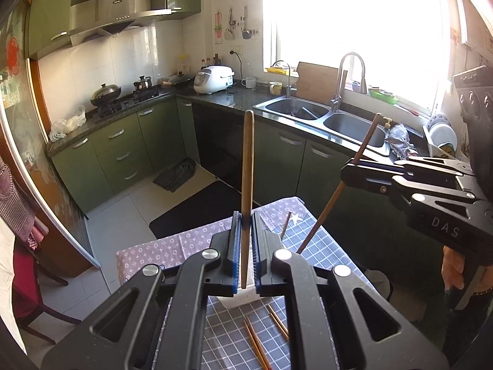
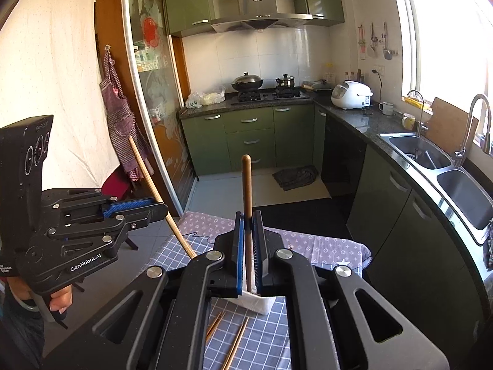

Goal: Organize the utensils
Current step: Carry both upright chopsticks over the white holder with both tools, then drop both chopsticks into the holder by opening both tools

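In the left wrist view my left gripper [image 1: 245, 219] is shut on a light wooden chopstick [image 1: 248, 160] that stands nearly upright above the table. My right gripper [image 1: 348, 172] hangs to its right, shut on a darker chopstick [image 1: 366, 141] that slants down-left. In the right wrist view the right gripper [image 2: 249, 219] clamps that dark chopstick [image 2: 246, 185] upright. The left gripper [image 2: 160, 208] shows at left with its light chopstick [image 2: 144, 166] slanting. Below both lies a white holder block [image 2: 257, 303], [image 1: 243, 299]. Several loose chopsticks [image 1: 255, 345], [image 2: 235, 345] lie on the checked tablecloth [image 1: 311, 246].
Another thin stick [image 1: 285, 225] lies near the table's far edge. Beyond are green cabinets, a double sink [image 1: 308, 111], a hob with pots [image 2: 262, 92] and a dark floor mat [image 1: 197, 209]. A red chair [image 1: 27, 293] stands left of the table.
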Tool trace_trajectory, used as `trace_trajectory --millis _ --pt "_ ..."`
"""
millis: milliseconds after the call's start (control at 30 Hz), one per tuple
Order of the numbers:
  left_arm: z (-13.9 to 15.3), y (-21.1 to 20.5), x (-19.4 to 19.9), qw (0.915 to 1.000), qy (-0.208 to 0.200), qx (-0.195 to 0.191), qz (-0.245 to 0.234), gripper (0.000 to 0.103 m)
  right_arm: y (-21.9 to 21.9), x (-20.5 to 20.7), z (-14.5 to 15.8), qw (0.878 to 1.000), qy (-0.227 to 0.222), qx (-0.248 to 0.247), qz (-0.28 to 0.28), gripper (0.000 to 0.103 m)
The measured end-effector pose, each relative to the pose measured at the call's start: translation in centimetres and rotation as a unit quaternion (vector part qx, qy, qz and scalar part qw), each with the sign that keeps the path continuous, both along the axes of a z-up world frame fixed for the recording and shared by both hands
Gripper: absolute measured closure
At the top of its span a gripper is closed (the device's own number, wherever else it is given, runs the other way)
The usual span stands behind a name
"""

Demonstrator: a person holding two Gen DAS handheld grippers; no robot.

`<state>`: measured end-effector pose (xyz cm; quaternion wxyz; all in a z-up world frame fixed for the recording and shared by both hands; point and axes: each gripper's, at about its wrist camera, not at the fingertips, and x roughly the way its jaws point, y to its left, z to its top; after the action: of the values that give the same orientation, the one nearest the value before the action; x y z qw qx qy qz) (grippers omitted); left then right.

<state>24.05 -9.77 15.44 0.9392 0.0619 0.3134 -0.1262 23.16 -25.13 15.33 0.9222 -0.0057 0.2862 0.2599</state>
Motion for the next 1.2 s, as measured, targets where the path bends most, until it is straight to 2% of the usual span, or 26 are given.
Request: trace_trajectory --millis 100,233,433,533,600,700,800,900,1000,1067,1133,1200 --pt "-1.6 -0.3 1.9 0.9998 0.008 0.007 0.014 0.096 0.6 2.5 -1.6 1.0 0.016 0.004 -0.003 0.097" --pt "-4.3 0.0 3.7 0.9992 0.026 0.014 0.028 0.096 1.6 5.0 -5.2 0.999 0.046 0.001 0.006 0.097" --pt "-8.7 0.6 5.3 0.9967 0.071 0.019 0.034 0.096 3.4 6.8 -10.6 0.995 0.093 -0.02 0.023 0.096" --pt "-10.1 0.8 5.4 0.9954 0.09 0.018 0.03 0.096 3.9 7.0 -12.1 0.994 0.105 -0.027 0.025 0.095" --pt "-10.3 1.0 5.2 0.9949 0.096 0.016 0.029 0.096 3.8 6.6 -12.2 0.994 0.104 -0.027 0.025 0.091" --pt "-9.1 1.1 4.1 0.9955 0.091 0.004 0.025 0.096 3.5 5.3 -11.0 0.996 0.087 -0.019 0.025 0.09" --pt "-7.5 1.4 1.6 0.997 0.075 0.001 0.014 0.095 2.6 2.7 -9.0 0.998 0.063 -0.001 0.031 0.09" --pt "-7.8 1.5 -0.8 0.9961 0.089 0.001 0.004 0.091 1.7 -0.6 -8.3 0.998 0.048 0.007 0.037 0.086" --pt "-10.5 1.7 -2.9 0.9921 0.125 0.009 0.003 0.091 1.0 -3.3 -10.2 0.997 0.062 0.005 0.045 0.084" --pt "-13.2 1.9 -3.8 0.9872 0.159 0.013 0.006 0.091 0.5 -4.3 -12.8 0.995 0.09 0.002 0.049 0.084" --pt "-16.4 1.9 -4.4 0.9803 0.196 0.019 0.007 0.091 0.2 -5.1 -15.9 0.992 0.12 -0.007 0.046 0.084" --pt "-19.7 2.0 -4.3 0.9699 0.243 0.018 0.008 0.091 -0.1 -5.7 -19.1 0.988 0.146 -0.018 0.039 0.084"
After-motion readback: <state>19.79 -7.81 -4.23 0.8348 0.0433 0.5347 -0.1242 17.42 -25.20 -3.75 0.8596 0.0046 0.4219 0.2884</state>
